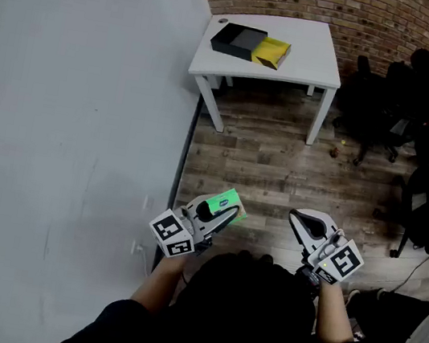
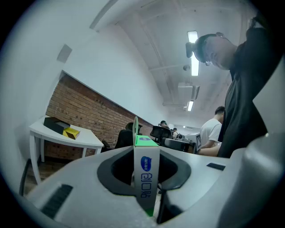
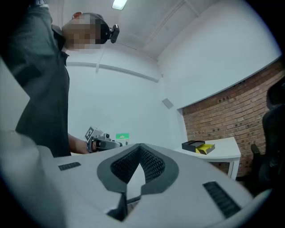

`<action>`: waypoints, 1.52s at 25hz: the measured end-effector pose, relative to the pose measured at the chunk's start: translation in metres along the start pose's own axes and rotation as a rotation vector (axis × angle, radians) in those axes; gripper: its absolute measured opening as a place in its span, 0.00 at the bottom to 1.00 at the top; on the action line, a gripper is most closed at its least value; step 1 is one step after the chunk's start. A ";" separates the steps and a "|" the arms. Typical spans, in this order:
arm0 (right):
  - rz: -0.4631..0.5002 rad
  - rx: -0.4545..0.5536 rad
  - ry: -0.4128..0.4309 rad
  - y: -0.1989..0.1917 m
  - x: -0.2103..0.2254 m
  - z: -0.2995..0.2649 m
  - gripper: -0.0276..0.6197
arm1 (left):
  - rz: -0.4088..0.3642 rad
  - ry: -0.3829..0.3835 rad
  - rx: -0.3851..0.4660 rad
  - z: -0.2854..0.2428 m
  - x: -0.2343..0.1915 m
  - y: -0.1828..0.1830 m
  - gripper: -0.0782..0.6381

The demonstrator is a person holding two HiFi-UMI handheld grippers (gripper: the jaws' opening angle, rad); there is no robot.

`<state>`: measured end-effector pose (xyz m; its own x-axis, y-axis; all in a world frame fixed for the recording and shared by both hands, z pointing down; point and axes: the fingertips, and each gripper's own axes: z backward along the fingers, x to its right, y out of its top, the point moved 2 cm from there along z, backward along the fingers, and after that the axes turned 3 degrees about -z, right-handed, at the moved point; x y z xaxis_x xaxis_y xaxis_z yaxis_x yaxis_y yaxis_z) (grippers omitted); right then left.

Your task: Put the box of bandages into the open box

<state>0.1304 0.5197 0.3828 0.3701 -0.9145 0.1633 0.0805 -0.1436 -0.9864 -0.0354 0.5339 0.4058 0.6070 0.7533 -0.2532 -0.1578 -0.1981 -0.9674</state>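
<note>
The green and white box of bandages [image 1: 226,203] is clamped between the jaws of my left gripper [image 1: 228,212], held in the air over the wooden floor. In the left gripper view the box of bandages [image 2: 146,171] stands on edge between the pads. My right gripper [image 1: 302,218] hovers beside it with its jaws together and nothing in them; its tips [image 3: 140,147] meet. The open box [image 1: 238,40], black with a yellow part [image 1: 271,51], lies on the white table [image 1: 309,44] far ahead. It also shows small as the open box [image 2: 57,125] and the open box [image 3: 194,145].
A white wall [image 1: 71,102] runs along the left and a brick wall [image 1: 363,12] stands behind the table. Black office chairs and bags [image 1: 420,111] crowd the right side. Wooden floor [image 1: 280,169] lies between me and the table. People sit at desks [image 2: 213,133] in the background.
</note>
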 end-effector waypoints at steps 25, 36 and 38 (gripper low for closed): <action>-0.027 0.019 0.008 0.000 0.022 0.037 0.05 | -0.012 -0.048 -0.010 -0.043 0.022 -0.011 0.24; -0.053 -0.001 0.017 -0.017 0.036 0.052 0.05 | 0.005 -0.012 -0.026 -0.048 0.027 -0.023 0.24; -0.064 -0.005 0.021 -0.022 0.039 0.053 0.05 | 0.022 0.009 -0.018 -0.044 0.025 -0.024 0.24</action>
<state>0.1918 0.5075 0.4117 0.3454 -0.9110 0.2253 0.0984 -0.2036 -0.9741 0.0175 0.5301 0.4229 0.6102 0.7433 -0.2742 -0.1570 -0.2258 -0.9615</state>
